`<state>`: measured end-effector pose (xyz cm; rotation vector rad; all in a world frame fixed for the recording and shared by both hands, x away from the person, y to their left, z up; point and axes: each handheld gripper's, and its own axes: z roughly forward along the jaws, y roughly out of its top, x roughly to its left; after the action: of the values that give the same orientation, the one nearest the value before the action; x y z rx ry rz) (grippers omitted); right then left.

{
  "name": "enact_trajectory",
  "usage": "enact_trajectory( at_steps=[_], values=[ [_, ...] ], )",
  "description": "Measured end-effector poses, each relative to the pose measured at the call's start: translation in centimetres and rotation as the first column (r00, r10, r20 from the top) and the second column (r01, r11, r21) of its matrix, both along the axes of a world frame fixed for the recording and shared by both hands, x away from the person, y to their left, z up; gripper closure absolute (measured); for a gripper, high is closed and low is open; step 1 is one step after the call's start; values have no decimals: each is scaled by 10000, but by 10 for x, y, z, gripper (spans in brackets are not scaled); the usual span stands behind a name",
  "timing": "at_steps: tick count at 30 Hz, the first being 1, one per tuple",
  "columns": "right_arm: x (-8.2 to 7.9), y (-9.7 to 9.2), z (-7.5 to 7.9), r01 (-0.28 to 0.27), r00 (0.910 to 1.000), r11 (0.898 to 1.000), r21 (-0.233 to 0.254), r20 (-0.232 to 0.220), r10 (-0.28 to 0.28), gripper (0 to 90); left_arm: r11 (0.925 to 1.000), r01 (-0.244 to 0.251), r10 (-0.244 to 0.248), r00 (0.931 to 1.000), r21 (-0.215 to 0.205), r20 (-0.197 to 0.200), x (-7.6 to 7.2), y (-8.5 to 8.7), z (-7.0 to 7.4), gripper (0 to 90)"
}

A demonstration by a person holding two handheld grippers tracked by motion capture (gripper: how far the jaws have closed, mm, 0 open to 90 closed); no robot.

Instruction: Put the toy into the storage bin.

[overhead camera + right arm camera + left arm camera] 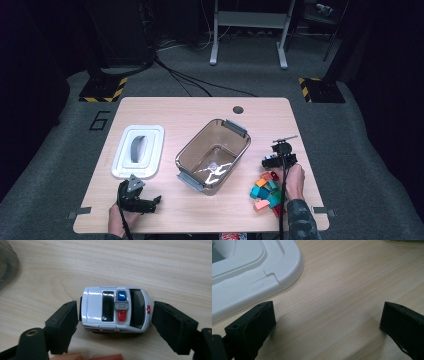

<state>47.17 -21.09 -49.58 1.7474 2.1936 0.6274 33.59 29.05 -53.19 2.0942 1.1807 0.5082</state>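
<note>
1. Jaws of the right gripper (113, 322) are standing to either side of the toy ambulance (116, 310) — one at its rear, one at its nose. The rear one looks to be touching or nearly so, while a thin gap is showing at the nose, so they are bracketing the toy rather than pinching it.
2. That white toy is sitting on its wheels on the desk (200, 107), at the right side, just beyond the heap of coloured blocks (266, 194) and to the right of the clear bin (212, 155).
3. Left gripper (327, 322) is resting low near the front left corner of the desk with its jaws spread wide and nothing between them; the white lid (254, 275) is lying just beyond it.
4. To do this grasp well, the person should be closing end to end along the toy's length, keeping both pads square on the bumpers so it is not twisting or rolling out sideways.
5. Pads ought to be staying low on the body, not riding up over the rounded roof — a high grip will likely be slipping off.
6. Blocks are lying close under the gripper, so lifting straight up before heading anywhere seems wise.
7. Should the bin be the target, clearing its near rim before lowering would be the careful way.
</note>
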Motion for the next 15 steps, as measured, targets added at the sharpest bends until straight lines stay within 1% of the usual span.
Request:
enact_trajectory(
  at_steps=[1, 2, 6, 8, 9, 11, 12, 13, 15],
  values=[
    [-1, 1, 0, 161, 9998, 9998, 78, -146, -160, 234, 10000, 32, -32, 10000, -6, -46, 0, 0, 0, 0],
    [0, 1, -1, 104, 9999, 9999, -4, -59, -104, 237, 10000, 22, -22, 10000, -3, -27, 0, 0, 0, 0],
    [1, 0, -3, 52, 10000, 10000, 33, -74, -52, 240, 10000, 26, -26, 10000, -5, -41, 0, 0, 0, 0],
    [0, 1, -2, 257, 9990, 9996, 137, -358, -252, 241, 10000, 20, -20, 10000, -7, -37, 0, 0, 0, 1],
    [1, -1, -3, -47, 9999, 10000, 31, -101, 47, 241, 10000, 21, -21, 10000, -8, -36, 0, 0, 0, 1],
    [2, -1, -3, -66, 9999, 10000, 9, -87, 66, 241, 10000, 18, -18, 10000, -12, -37, 0, 0, 0, 1],
    [1, 0, -3, -25, 9999, 10000, 29, -171, 25, 241, 10000, 61, -61, 9999, 4, -108, 0, 1, 1, 1],
    [1, 0, -2, 22, 9997, 10000, 41, -228, -21, 241, 10000, 55, -55, 9999, 3, -97, 0, 1, 1, 1],
    [1, 1, -3, -15, 9999, 10000, -20, -124, 15, 243, 10000, 59, -59, 9999, 5, -107, 0, 1, 1, 1]
  ],
)
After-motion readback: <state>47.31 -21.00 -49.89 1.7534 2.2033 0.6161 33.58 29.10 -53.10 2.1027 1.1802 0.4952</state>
